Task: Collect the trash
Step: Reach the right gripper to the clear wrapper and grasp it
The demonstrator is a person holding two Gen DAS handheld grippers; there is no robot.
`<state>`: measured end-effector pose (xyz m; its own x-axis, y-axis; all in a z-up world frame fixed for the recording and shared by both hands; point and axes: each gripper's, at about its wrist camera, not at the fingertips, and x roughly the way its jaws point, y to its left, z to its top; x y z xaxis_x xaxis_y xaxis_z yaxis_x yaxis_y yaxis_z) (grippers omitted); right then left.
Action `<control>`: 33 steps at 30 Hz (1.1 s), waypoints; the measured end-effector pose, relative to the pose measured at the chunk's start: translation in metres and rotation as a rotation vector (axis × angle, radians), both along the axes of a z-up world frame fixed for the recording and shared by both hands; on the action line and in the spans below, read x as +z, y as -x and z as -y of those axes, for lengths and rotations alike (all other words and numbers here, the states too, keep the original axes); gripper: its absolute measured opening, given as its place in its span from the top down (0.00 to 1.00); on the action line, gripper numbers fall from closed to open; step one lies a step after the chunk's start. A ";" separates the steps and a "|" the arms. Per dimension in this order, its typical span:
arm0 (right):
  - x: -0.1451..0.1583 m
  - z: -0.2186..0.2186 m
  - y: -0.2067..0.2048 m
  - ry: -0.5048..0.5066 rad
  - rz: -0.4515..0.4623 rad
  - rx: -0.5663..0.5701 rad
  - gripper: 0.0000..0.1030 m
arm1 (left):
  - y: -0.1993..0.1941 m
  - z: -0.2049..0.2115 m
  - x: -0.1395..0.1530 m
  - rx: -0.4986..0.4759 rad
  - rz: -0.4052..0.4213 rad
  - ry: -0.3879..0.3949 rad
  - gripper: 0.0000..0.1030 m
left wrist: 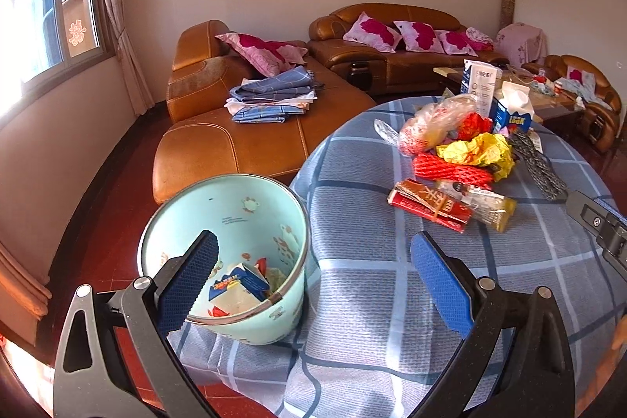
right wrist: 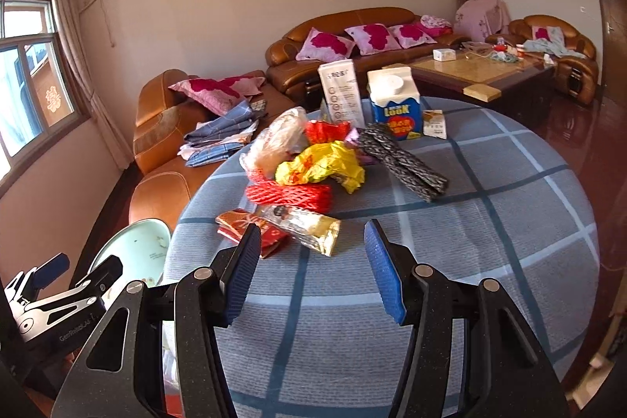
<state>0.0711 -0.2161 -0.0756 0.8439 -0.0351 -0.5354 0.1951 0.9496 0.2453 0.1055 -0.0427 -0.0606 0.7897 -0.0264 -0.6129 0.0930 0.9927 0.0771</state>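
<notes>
1. Hovering over the near edge of a round table [right wrist: 490,222] covered in a blue checked cloth are two grippers: the left gripper [left wrist: 313,281] and the right gripper [right wrist: 311,273].
2. The left gripper's jaws stand wide apart with nothing between them; one blue pad hangs in front of the bin's mouth, the other over the cloth.
3. The right gripper's jaws stand about half apart and hold nothing; they point at the trash pile from the near side.
4. One pale green bin [left wrist: 231,261] stands on the floor, touching the table's left edge. Inside lie a crushed blue-and-white carton [left wrist: 239,285] and a few small scraps I cannot count.
5. The trash sits in one pile towards the far side of the table: one yellow crumpled wrapper [right wrist: 321,165], one red foam net [right wrist: 290,196], one clear plastic bag [right wrist: 278,138], one red crumpled wrapper [right wrist: 327,130], one dark woven strip [right wrist: 403,163], one red flat packet [right wrist: 243,226] and one gold-ended wrapper [right wrist: 309,226] nearest the right gripper.
6. Behind the pile stand two cartons: one tall white carton [right wrist: 339,91] and one blue-and-white milk carton [right wrist: 394,102].
7. One small torn packet [right wrist: 435,122] lies just right of the milk carton.
</notes>
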 end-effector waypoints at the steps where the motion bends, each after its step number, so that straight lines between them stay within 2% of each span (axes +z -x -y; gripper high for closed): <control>1: -0.003 0.007 0.001 -0.009 -0.008 -0.017 0.47 | 0.000 0.004 -0.003 -0.009 -0.011 0.004 0.06; 7: -0.012 0.034 0.007 -0.031 -0.017 -0.062 0.47 | -0.005 0.024 -0.020 -0.057 -0.066 0.023 0.08; 11: -0.017 0.041 0.007 -0.027 -0.022 -0.056 0.48 | -0.008 0.037 -0.029 -0.081 -0.082 0.023 0.18; 14: -0.025 0.041 -0.002 -0.030 -0.048 -0.018 0.49 | -0.014 0.042 -0.034 -0.080 -0.097 0.042 0.20; 20: -0.039 0.038 -0.037 -0.049 -0.103 0.062 0.51 | -0.021 0.044 -0.040 -0.071 -0.109 0.032 0.20; 26: -0.046 0.028 -0.093 -0.061 -0.165 0.208 0.51 | -0.031 0.026 -0.040 -0.026 -0.121 0.039 0.19; 30: -0.058 0.024 -0.121 -0.084 -0.228 0.249 0.51 | -0.038 0.017 -0.040 0.005 -0.127 0.053 0.19; 33: -0.070 0.024 -0.133 -0.128 -0.291 0.281 0.61 | -0.041 0.015 -0.042 0.016 -0.130 0.055 0.19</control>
